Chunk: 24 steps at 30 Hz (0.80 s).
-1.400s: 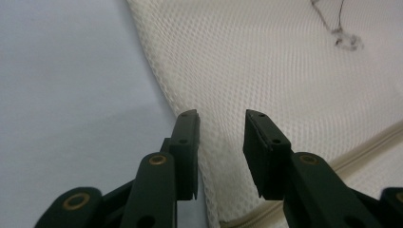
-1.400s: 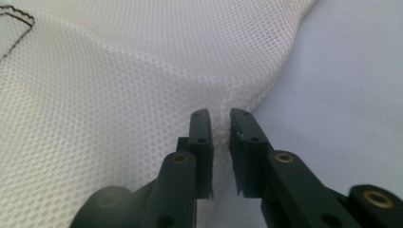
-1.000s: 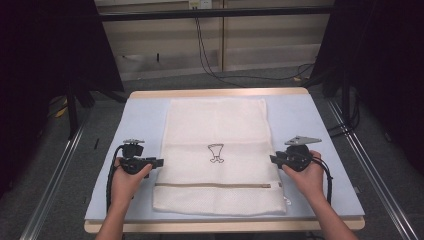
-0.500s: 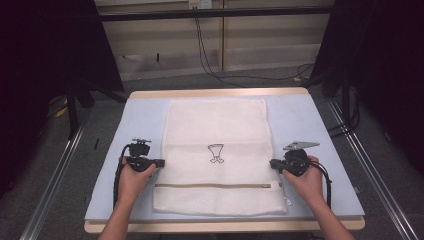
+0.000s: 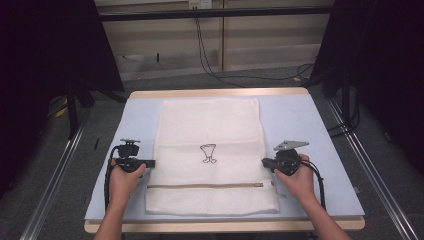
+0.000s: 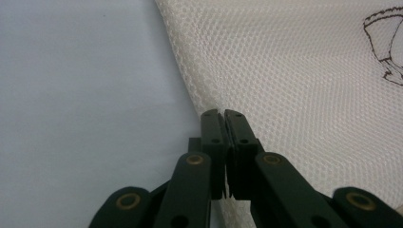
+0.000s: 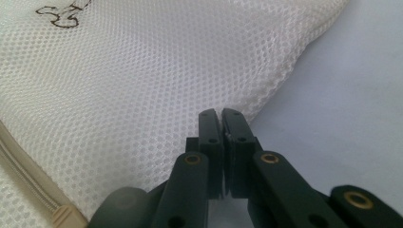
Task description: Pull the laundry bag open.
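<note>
Now each hand-held gripper, left (image 5: 150,163) and right (image 5: 266,162), pinches the mesh bag's (image 5: 207,132) edge.

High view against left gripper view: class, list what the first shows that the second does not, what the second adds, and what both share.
High view alone: the whole white mesh bag lying flat on the blue table, its zip near the front edge, both forearms, the right hand-held gripper at the bag's right edge, and the floor and cables beyond.

Left gripper view alone: the fine net weave up close, and the left hand-held gripper with jaws closed at the bag's left edge.

Both: the bag, the table, the dark printed emblem, and the left hand-held gripper.
</note>
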Each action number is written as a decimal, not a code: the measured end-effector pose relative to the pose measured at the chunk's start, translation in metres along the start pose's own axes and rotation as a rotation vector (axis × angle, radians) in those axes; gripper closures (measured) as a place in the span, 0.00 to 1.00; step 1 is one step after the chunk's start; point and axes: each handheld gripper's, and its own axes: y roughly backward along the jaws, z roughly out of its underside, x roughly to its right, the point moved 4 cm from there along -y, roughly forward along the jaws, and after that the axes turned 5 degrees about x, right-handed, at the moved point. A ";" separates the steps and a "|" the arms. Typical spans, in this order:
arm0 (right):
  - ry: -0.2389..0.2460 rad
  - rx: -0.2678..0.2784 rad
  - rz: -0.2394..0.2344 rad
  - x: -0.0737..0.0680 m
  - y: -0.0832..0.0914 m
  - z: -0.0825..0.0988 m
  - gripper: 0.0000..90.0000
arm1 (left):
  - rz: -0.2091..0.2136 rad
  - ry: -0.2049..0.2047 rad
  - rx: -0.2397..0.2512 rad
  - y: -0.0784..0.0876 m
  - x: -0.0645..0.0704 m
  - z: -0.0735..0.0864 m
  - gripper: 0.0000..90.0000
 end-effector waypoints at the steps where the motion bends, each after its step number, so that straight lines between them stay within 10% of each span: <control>1: -0.002 -0.003 0.005 0.000 0.000 0.000 0.97 | -0.002 0.006 0.008 0.000 0.001 0.000 0.97; 7: 0.006 0.033 0.012 -0.001 0.008 0.000 0.92 | -0.018 -0.020 0.067 0.010 0.011 -0.010 0.83; 24: 0.062 0.091 0.035 -0.005 0.037 0.008 0.87 | 0.190 -0.079 0.033 -0.007 0.081 -0.024 0.72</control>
